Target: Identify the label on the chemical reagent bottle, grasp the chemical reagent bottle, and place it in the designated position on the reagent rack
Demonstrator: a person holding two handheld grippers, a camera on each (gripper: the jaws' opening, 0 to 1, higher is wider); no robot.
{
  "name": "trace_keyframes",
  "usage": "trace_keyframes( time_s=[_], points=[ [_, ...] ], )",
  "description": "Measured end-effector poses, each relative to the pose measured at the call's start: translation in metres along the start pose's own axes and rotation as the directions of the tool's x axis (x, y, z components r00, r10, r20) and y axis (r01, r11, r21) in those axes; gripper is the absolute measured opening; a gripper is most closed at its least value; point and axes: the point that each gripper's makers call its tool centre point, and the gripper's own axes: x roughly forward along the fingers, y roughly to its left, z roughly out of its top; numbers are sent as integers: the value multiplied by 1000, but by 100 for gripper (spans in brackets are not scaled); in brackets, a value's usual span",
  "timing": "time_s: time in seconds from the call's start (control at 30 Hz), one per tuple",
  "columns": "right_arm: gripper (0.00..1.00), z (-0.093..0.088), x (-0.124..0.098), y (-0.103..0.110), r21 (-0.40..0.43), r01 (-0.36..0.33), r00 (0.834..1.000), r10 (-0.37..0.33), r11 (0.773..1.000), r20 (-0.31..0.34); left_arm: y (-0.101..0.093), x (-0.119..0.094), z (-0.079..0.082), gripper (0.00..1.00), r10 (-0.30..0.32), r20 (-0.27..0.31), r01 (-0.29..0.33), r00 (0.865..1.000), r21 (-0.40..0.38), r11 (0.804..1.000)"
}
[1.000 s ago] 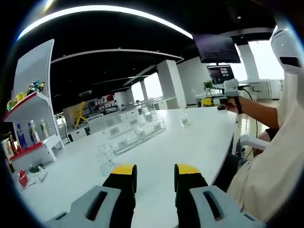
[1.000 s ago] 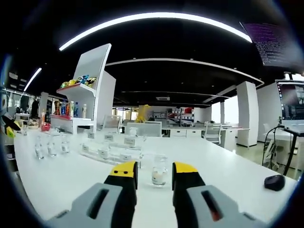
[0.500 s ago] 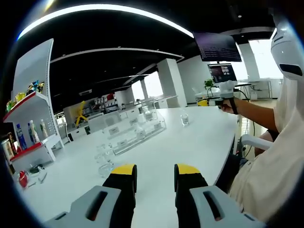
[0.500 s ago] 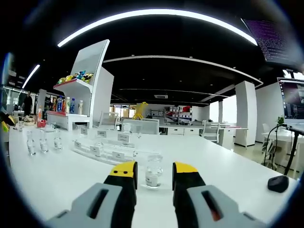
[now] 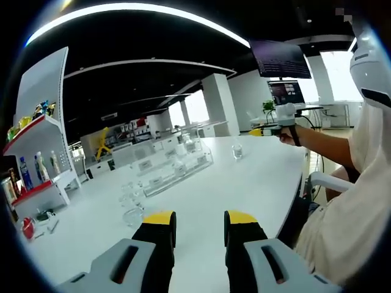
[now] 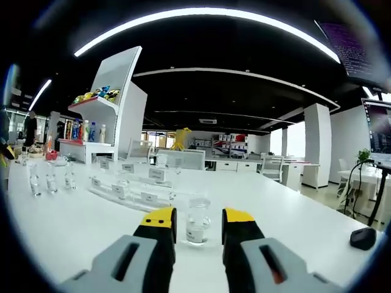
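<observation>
Item: reagent bottle, nearer me than the reagent rack, framed between my right gripper's released jaws for grasping; left gripper released, idle.

R claw open, yellow tips apart, low over white tabletop. Small clear reagent bottle w/ white label stands upright just beyond, btwn the tips, not touched. Clear reagent rack w/ labels farther left. Three more vials far left. Black mouse far right.
</observation>
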Motion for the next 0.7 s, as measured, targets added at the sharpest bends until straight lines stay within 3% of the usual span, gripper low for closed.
trace_keyframes(
  time_s=[0.2,0.43,0.7],
  points=[
    [29,-4,13,1,-10,5,1000,-5,1000,-11,-2,5,0,32,-11,-1,11,1000,-3,1000],
    [30,-20,32,0,1,1,999,-1,1000,-48,-2,11,-4,32,-17,-15,17,1000,-4,1000],
    [30,-21,46,4,2,3,998,-2,1000,-56,4,14,-3,32,-2,-30,2,1000,3,1000]
  ],
)
